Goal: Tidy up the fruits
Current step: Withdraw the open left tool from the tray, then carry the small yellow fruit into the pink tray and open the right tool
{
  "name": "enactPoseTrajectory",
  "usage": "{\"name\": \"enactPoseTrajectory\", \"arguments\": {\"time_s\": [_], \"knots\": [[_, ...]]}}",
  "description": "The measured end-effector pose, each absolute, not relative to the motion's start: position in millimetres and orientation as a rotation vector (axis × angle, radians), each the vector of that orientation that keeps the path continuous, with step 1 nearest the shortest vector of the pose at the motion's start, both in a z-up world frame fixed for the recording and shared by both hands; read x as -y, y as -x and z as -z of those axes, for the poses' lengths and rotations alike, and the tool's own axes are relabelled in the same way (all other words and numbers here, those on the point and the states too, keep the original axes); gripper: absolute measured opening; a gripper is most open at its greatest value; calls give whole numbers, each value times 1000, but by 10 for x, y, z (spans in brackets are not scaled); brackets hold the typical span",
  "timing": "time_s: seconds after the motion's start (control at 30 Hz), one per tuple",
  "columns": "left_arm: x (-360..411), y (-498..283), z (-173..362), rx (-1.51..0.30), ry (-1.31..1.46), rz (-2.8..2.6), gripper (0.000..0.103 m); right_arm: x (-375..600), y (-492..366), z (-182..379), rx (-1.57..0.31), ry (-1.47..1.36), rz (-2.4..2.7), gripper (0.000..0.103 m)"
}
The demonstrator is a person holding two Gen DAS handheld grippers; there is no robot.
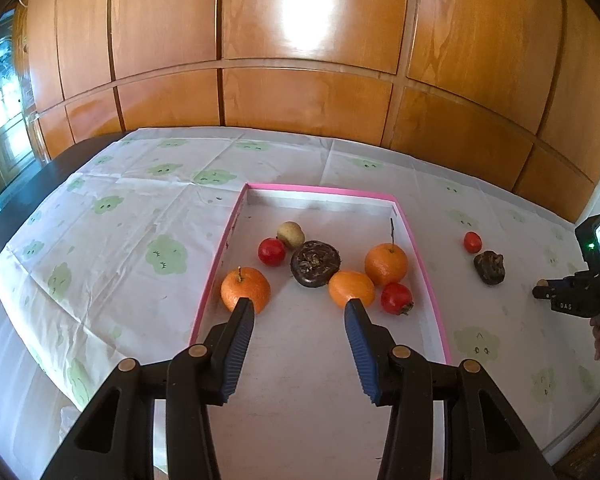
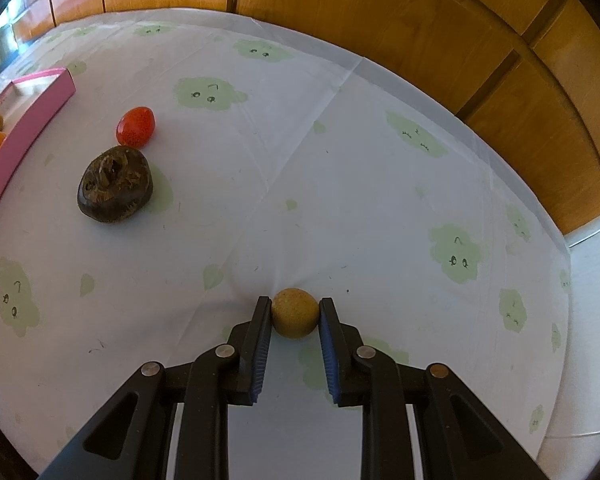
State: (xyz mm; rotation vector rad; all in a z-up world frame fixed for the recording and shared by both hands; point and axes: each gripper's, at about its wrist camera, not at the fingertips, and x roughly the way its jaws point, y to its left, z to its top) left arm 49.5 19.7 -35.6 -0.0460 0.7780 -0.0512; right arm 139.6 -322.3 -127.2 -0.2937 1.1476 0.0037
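The right gripper (image 2: 295, 310) is pointing steeply down at the table and pinching a small tan round fruit (image 2: 294, 313) between its blue pads, both pads pressing on the fruit's sides, the fruit sitting on the white tablecloth (image 2: 340, 168) printed with pale green clouds. Off to its left a dark brown wrinkled fruit (image 2: 115, 184) is lying on the cloth, with a red fruit (image 2: 135, 127) just beyond it, nearly touching. Nothing is lying between the held fruit and those two.

The left gripper (image 1: 299, 307) is hanging over the near part of the pink-rimmed tray (image 1: 420, 248), its jaws standing partly apart with nothing between them. Inside the tray three oranges are sitting: one (image 1: 245, 289) by the left wall behind the left fingertip, one (image 1: 351, 288) behind the right fingertip, one with a long stem (image 1: 386, 264) farther back. A dark round fruit (image 1: 315, 263) is lying in the middle, two red fruits (image 1: 272, 252) (image 1: 397, 298) and a second tan fruit (image 1: 291, 234) around it.

A glossy wooden panelled wall (image 1: 300, 92) is running behind the table.
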Motion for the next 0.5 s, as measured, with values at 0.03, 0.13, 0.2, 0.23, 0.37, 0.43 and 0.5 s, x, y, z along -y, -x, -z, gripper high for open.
{"name": "enactPoseTrajectory", "arguments": {"time_s": [0.03,0.13,0.2,0.23,0.37,0.43,0.5], "knots": [[-209,-491,356,-778,47,51,48,3215,-1408,1266,-1154,298,10,23],[-249,-484,365,-781,55,50,48,3194,-1419,1235,-1165,276,29,23],[-272,-477,369,-781,60,50,48,3177,-1404,1173,-1151,241,21,23],[-291,-473,372,-781,62,49,48,3155,-1387,1134,-1138,228,14,23],[-342,-462,388,-781,74,44,48,2970,-1314,955,-1081,163,-62,23],[-359,-459,393,-781,80,41,48,2835,-1274,878,-1054,147,-119,23],[-368,-453,394,-779,84,40,48,2686,-1232,818,-1033,145,-167,23]]}}
